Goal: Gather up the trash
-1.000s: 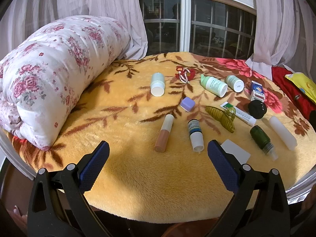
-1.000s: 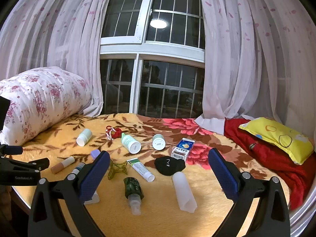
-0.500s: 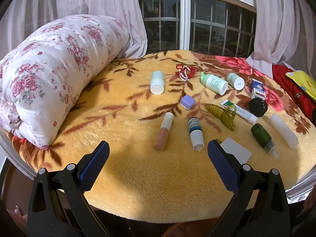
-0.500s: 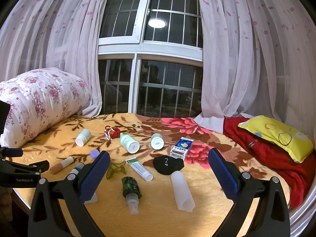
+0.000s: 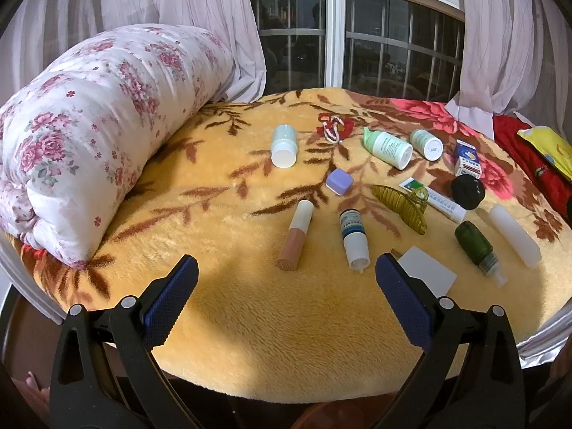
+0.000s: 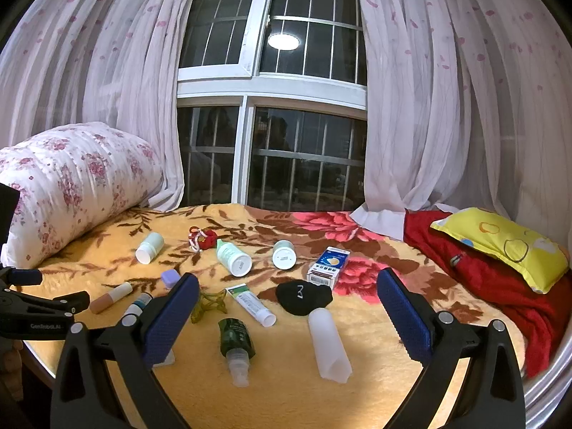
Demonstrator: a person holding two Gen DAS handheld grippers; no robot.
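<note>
As far as these views show, you have collected nothing yet: the yellow blanket [image 5: 221, 307] carries every item, from the white tube [image 6: 328, 343] and green spray bottle [image 6: 234, 339] (nearest your right gripper [image 6: 287, 318]) to the purple cap [image 5: 339, 181]. Both your left gripper [image 5: 286, 296] and the right hold their jaws wide apart, empty.

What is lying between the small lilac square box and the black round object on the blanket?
In the left wrist view, a translucent olive-green plastic hair claw lies between the lilac square box and the black round object, partly over a white-green tube.
</note>
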